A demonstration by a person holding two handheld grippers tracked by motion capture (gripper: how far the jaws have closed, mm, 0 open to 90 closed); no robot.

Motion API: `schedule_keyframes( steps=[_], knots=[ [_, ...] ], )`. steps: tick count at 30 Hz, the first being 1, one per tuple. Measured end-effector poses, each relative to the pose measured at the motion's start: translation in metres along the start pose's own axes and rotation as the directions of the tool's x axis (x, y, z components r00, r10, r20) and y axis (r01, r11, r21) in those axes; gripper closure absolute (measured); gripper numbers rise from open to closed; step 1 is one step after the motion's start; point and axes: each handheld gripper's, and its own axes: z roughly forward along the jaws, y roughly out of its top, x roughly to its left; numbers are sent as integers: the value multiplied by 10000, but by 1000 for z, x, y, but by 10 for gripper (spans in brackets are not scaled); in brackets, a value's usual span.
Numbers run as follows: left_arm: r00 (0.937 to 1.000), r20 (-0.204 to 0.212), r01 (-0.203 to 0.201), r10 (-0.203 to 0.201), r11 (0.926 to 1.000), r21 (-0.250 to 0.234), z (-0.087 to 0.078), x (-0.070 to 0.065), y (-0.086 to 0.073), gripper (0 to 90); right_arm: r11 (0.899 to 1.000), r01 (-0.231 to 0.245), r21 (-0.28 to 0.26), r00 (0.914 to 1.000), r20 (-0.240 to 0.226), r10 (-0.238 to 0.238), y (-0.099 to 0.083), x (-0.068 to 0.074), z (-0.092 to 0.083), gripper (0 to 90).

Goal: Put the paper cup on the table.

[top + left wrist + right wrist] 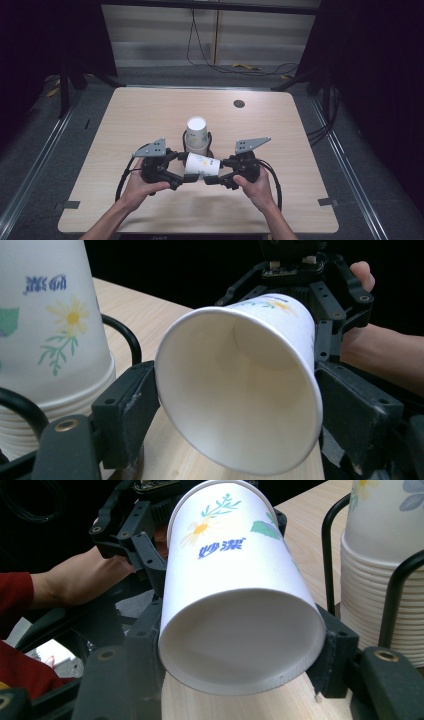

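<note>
Smooth tapered paper cup (235, 595) lies clamped in the right hand-held gripper (212, 178); the left hand-held gripper (181, 181) straddles its rim, jaws apart.

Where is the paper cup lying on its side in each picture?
High view: paper cup lies sideways at lower centre, between the two claws.
Left gripper view: centre, open mouth facing the camera.
Right gripper view: centre, bottom end facing the camera.
Shared landmark: the cup stack beside it.
</note>
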Motion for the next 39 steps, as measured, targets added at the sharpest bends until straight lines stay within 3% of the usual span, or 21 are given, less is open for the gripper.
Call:
schedule_keyframes(
  steps=[18, 21, 24, 27, 31, 39],
  knots=[
    [9986, 502, 186, -180, 9997, -128, 2, 2, -2, 194, 10000, 49, -42, 9997, -253, -50, -1, 0, 3, 364],
    [9990, 420, 182, -179, 9998, -75, 3, 2, -2, 192, 10000, 45, -28, 9996, -278, -45, -1, 0, 4, 363],
    [9992, 397, -34, 36, 10000, -40, 2, 0, -1, 206, 10000, 72, -8, 9993, -364, -72, -2, -2, 4, 364],
    [9987, 511, 18, -10, 9999, -147, 2, 1, 0, 227, 10000, 62, -51, 9990, -451, -64, -2, -3, 2, 364],
    [9992, 358, -207, 204, 9997, 85, 2, 0, -1, 227, 10000, 23, 56, 9995, -314, -21, -3, -3, 3, 352],
    [9989, 239, -417, 415, 9991, 84, 1, 0, 0, 250, 9998, 23, 181, 10000, -18, -23, -4, -4, 6, 295]
  ],
)
